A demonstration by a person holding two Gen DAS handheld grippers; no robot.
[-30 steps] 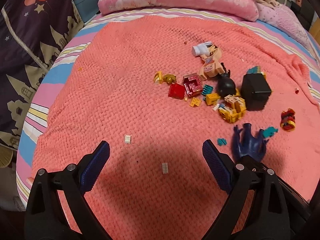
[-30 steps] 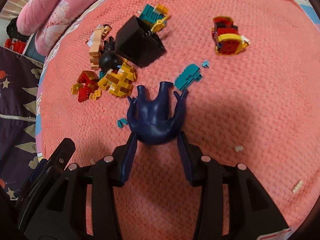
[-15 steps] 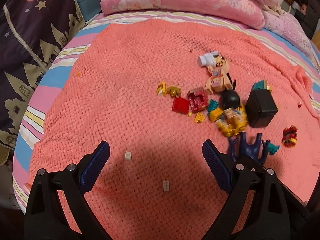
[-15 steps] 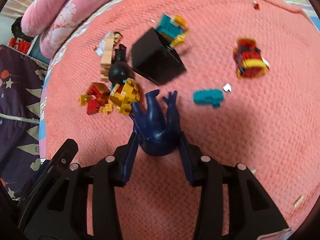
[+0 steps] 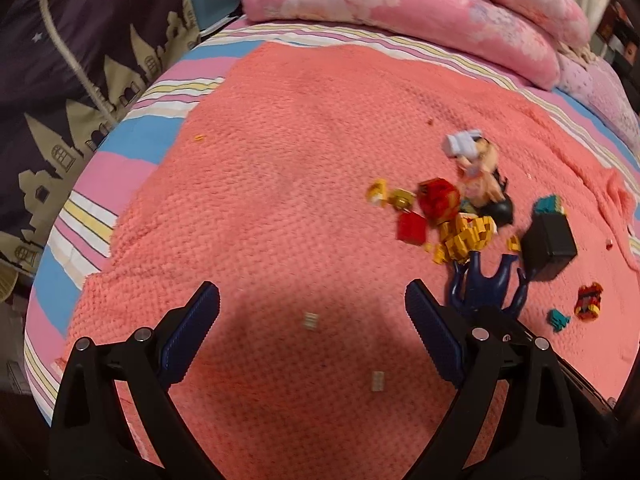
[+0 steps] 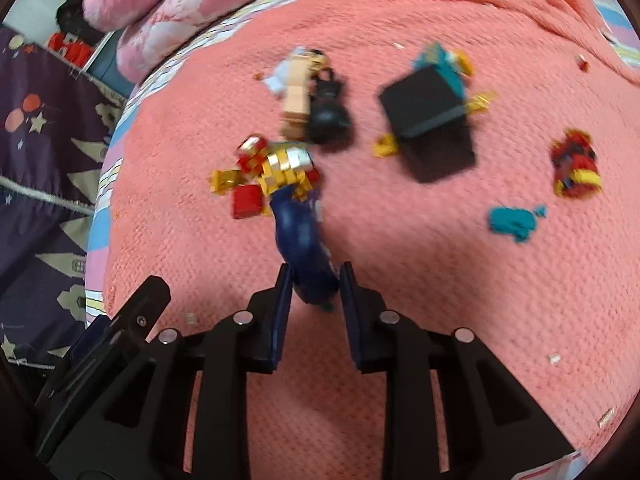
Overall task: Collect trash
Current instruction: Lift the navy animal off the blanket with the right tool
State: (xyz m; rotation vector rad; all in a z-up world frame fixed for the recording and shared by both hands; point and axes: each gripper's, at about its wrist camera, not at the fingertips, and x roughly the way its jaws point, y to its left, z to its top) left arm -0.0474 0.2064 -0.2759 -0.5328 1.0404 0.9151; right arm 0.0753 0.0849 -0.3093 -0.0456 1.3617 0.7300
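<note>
1. Since the earlier frame, my right tool (image 6: 313,292) has carried the dark blue figure (image 6: 301,240) to the left, so its far end now touches the yellow brick cluster (image 6: 284,174); before, it was apart from that heap and closer to the teal piece (image 6: 514,222).
2. My right tool is clenched on the dark blue figure, with both pads pressing its lower body. From the left wrist view, the same figure (image 5: 486,284) shows its limbs pointing up, just in front of the right tool's black frame.
3. My left tool (image 5: 312,340) is released, its jaws wide apart, and it hovers over the coral blanket (image 5: 280,168) with nothing between them.
4. Two small pale bricks lie on the blanket near the left tool: one (image 5: 310,319) between the fingertips, the other (image 5: 377,381) lower, closer to the right finger.
5. Next to the yellow cluster I see a red brick (image 6: 246,201) and a red round piece (image 5: 438,200), and behind them a tan figure (image 6: 298,94) beside a black round toy (image 6: 330,118).
6. To the right stands a black box (image 6: 430,120), tilted, with teal and yellow bricks touching its far edge.
7. Further right lies a red and yellow piece (image 6: 574,168), well apart from the heap.
8. Pink pillows (image 5: 400,12) lie at the far end of the bed.
</note>
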